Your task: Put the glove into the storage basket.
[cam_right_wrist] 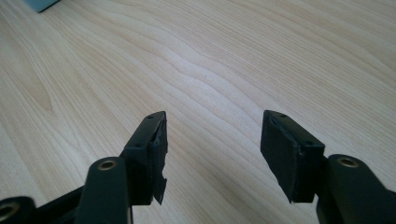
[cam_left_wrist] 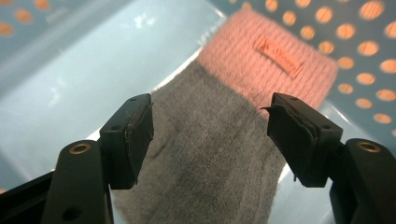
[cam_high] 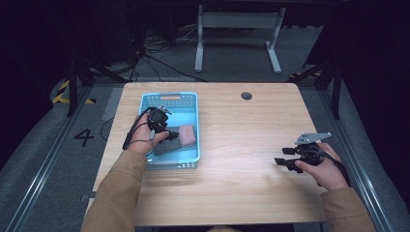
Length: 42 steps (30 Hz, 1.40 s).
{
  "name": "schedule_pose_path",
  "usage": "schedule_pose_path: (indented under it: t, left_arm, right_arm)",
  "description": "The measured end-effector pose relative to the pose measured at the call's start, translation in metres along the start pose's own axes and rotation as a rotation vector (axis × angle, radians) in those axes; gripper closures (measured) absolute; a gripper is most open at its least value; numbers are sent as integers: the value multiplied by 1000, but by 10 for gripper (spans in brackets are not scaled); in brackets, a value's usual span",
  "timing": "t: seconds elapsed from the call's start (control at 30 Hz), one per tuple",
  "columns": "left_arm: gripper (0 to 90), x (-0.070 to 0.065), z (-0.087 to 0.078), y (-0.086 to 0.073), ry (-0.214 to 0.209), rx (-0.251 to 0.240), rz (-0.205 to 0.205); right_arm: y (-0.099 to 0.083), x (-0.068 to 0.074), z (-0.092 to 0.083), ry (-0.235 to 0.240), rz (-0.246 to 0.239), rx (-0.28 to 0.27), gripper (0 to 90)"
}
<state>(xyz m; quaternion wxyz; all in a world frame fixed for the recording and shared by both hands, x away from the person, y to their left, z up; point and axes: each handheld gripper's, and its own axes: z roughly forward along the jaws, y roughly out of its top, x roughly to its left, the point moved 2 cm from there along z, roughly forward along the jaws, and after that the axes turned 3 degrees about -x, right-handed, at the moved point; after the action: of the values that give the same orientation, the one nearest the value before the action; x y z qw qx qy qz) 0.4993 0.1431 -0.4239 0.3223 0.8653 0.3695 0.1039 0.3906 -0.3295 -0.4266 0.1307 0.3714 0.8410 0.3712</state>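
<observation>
The work in hand looks like putting soft cloth items into the light-blue perforated plastic basket point(cam_high: 169, 99) at the left of the table, and this moment reads as the release step: the left gripper point(cam_left_wrist: 210, 135) hangs over the basket with its 2 jaws spread wide apart, nothing pinched between them. Beneath them lies the grey fuzzy cloth piece point(cam_left_wrist: 205, 154) on the basket floor, its far end touching or running into a pink ribbed knit piece with a small sewn label point(cam_left_wrist: 275, 60); whether these are 2 items or 1 I cannot tell. The next move probably calls for lifting that gripper straight up clear of the basket walls without snagging the nap. The right gripper point(cam_right_wrist: 212, 154) rests at the near right, jaws likewise apart, over bare wood. The surface is a pale wood-grain tabletop point(cam_high: 241, 145) with a round cable hole point(cam_high: 246, 95) at its far edge; beyond it lie a dark floor, loose cables and a white desk frame point(cam_high: 237, 29).
</observation>
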Motion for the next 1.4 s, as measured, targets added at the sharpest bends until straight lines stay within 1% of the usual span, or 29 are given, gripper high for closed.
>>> schedule_pose_path:
  t: [0.07, 0.1, 0.13, 0.17, 0.2, 0.23, 0.3, 0.33, 0.37, 0.4, 0.47, 0.5, 0.57, 0.6, 0.63, 0.7, 0.73, 0.77, 0.83, 0.87, 0.9, 0.97, 1.07, 1.1, 1.23, 1.27, 1.3, 1.33, 1.4]
  left_arm:
    - [322, -3, -8, 1, 2, -23, 2]
    - [323, -3, -8, 1, 2, -23, 2]
    - [325, -8, -18, 1, -3, -47, 3]
    - [326, -8, -18, 1, -3, -47, 3]
    - [328, -15, -28, 2, -17, -68, 5]
    - [331, -15, -28, 2, -17, -68, 5]
    - [334, -23, -38, 2, -22, -83, 22]
    - [334, -34, -48, 2, -28, -96, 41]
    - [332, -34, -48, 2, -28, -96, 41]
    - [330, -48, -58, 1, -48, -104, 73]
    - [330, -62, -66, -1, -64, -111, 99]
    - [330, -62, -66, -1, -64, -111, 99]
    - [329, -76, -72, -3, -79, -117, 123]
    - [328, -88, -76, -5, -97, -124, 141]
    - [328, -94, -78, -7, -108, -128, 150]
    - [325, -105, -79, -10, -127, -137, 162]
    - [322, -108, -80, -11, -130, -129, 167]
    - [320, -108, -80, -11, -130, -129, 167]
    - [315, -116, -79, -15, -134, -124, 183]
    - [314, -123, -78, -19, -158, -123, 195]
    - [313, -123, -78, -19, -158, -123, 195]
    - [313, -128, -77, -22, -172, -125, 208]
    - [307, -138, -71, -31, -206, -120, 219]
    - [307, -138, -71, -31, -206, -120, 219]
    - [306, -144, -65, -40, -223, -119, 219]
    - [304, -146, -60, -46, -238, -116, 219]
    - [304, -146, -60, -46, -238, -116, 219]
    - [308, -148, -54, -52, -236, -126, 227]
    - [309, -148, -49, -57, -239, -133, 226]
  right_arm:
    - [2, -1, 2, 2, -4, 1, 420]
    - [3, -1, 3, 4, -10, 1, 419]
    - [5, -1, 5, 8, -11, 1, 419]
    - [5, -1, 5, 8, -11, 1, 419]
    - [7, -1, 8, 14, -14, 4, 417]
    - [7, -1, 8, 14, -14, 4, 417]
    - [12, -1, 13, 19, -27, 4, 415]
    - [13, -1, 15, 25, -31, 5, 414]
    - [13, -1, 15, 25, -31, 5, 414]
    - [15, 0, 18, 29, -35, 14, 413]
    - [17, 0, 20, 30, -38, 17, 412]
    - [17, 0, 20, 30, -38, 17, 412]
    - [18, 1, 23, 34, -45, 20, 412]
    - [18, 2, 23, 35, -45, 22, 412]
    - [19, 2, 23, 34, -50, 22, 412]
    - [19, 3, 24, 37, -52, 22, 410]
    - [19, 4, 24, 41, -53, 23, 408]
    - [19, 4, 24, 41, -53, 23, 408]
    - [18, 4, 24, 39, -49, 27, 408]
    - [17, 3, 24, 40, -51, 25, 408]
    - [17, 3, 24, 40, -51, 25, 408]
    - [16, 3, 24, 39, -48, 28, 407]
    - [13, 2, 24, 38, -45, 32, 406]
    - [13, 2, 24, 38, -45, 32, 406]
    - [13, 2, 23, 44, -38, 28, 399]
    - [13, 3, 23, 46, -37, 26, 399]
    - [13, 3, 23, 46, -37, 26, 399]
    - [13, 2, 23, 45, -38, 26, 399]
    - [12, 2, 24, 46, -32, 32, 399]
